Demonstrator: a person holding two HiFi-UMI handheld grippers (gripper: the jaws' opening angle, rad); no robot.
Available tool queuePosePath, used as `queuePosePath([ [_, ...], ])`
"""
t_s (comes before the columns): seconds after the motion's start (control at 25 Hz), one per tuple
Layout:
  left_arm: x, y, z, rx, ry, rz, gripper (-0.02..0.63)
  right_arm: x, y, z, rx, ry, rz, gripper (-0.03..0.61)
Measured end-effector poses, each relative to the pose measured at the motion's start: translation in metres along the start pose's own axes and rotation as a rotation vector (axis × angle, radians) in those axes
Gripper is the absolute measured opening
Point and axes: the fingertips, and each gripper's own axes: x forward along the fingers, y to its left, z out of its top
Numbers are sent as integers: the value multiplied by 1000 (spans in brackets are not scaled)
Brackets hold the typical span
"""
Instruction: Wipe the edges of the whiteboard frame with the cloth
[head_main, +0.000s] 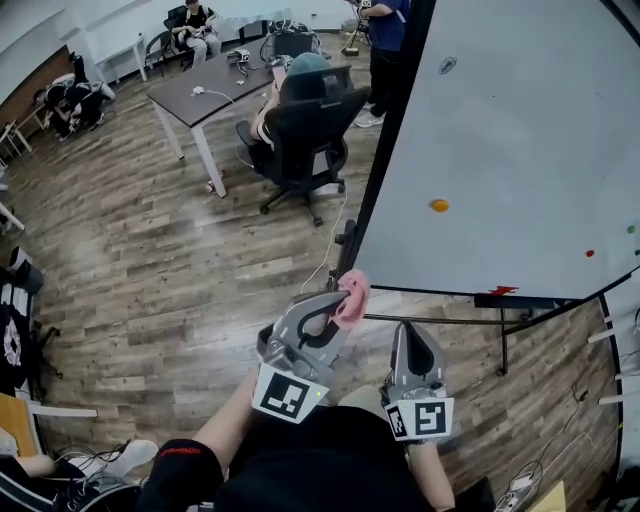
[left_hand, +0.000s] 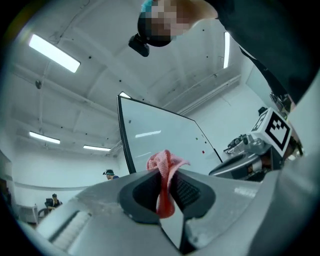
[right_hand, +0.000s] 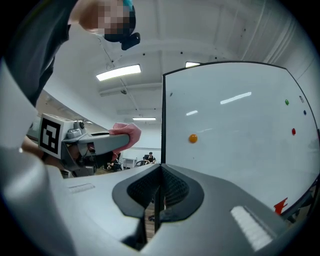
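My left hand-held gripper (head_main: 338, 303), clamped on the crumpled pink cloth (head_main: 352, 294), sits just beside the bottom corner of the whiteboard's thin black frame (head_main: 385, 150), whose near edge runs toward 1 o'clock; my right hand-held gripper (head_main: 411, 332), closed on nothing, lies farther off.

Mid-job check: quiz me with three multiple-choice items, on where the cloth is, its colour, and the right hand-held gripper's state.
1. The cloth sits:
A) in the right hand-held gripper
B) in the left hand-held gripper
C) in neither

2. Cloth colour:
A) blue
B) white
C) pink

3. The right hand-held gripper is:
A) shut, empty
B) wide open
C) shut on the cloth

Answers:
1 B: the left gripper view shows its jaws pinching the cloth.
2 C: it reads pink in every view.
3 A: its jaws meet with nothing between them.
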Motion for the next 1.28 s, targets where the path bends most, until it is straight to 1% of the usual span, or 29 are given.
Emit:
queuePosePath([
  [0.08,4,3,2,50,0,-22,44,4,1,3,-5,-11,-13,2],
  [0.24,17,11,8,97,-1,-52,44,14,-5,7,7,-28,-27,2],
  [0.44,36,32,31,225,-8,-72,44,29,-12,23,-20,-69,-35,2],
  [0.64,56,51,54,377,4,-79,44,40,-16,39,-56,-92,-29,2],
  [0.84,75,65,79,502,7,-83,44,45,-22,54,-84,-115,-25,2],
  [0.96,84,72,96,598,7,-83,44,49,-23,65,-110,-129,-18,2],
  [1.08,93,78,112,699,11,-78,44,54,-24,76,-135,-132,-17,2],
  [1.28,103,92,144,836,5,-58,44,62,-24,105,-186,-163,-10,2],
])
